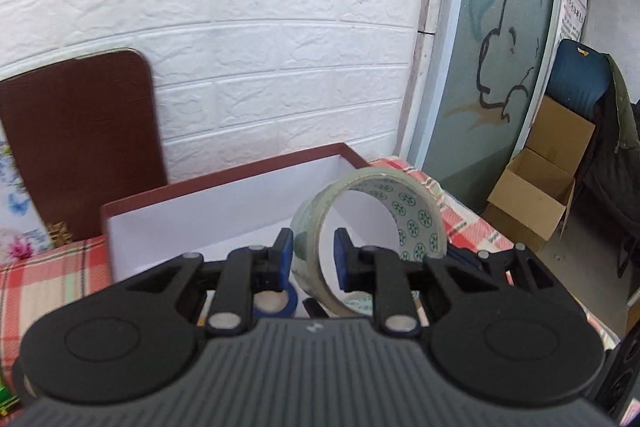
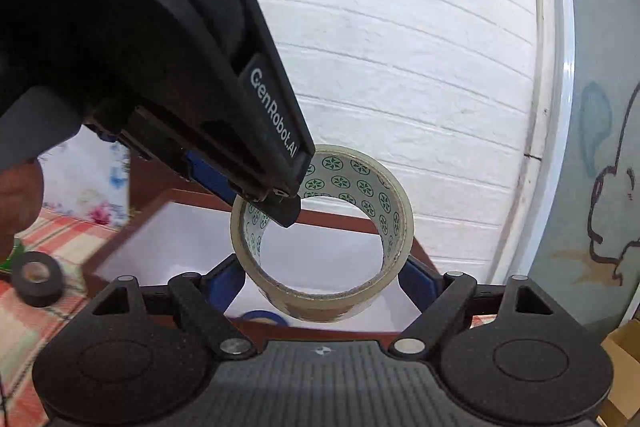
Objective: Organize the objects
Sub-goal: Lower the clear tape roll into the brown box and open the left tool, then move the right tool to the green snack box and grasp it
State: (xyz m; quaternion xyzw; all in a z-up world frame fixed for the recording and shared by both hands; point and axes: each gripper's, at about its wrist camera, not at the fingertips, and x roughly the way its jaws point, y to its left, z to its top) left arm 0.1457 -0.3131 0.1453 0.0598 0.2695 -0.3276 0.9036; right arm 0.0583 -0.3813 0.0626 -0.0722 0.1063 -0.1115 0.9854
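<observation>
A roll of clear packing tape (image 1: 372,215) with a green-patterned white core hangs in the air above an open box (image 1: 224,215) with dark red rim and white inside. My left gripper (image 1: 311,259) is shut on the roll's wall, one blue pad inside the ring and one outside. In the right wrist view the roll (image 2: 324,235) sits between my right gripper's (image 2: 320,279) blue fingers, which stand wide at its two sides; whether they touch it I cannot tell. The left gripper's body (image 2: 168,67) reaches in from upper left. A blue tape roll (image 2: 260,317) lies in the box.
A black tape roll (image 2: 38,279) lies on the red-checked tablecloth (image 1: 48,279) left of the box. A brown board (image 1: 80,143) leans on the white brick wall. Cardboard boxes (image 1: 540,183) stand on the floor at right.
</observation>
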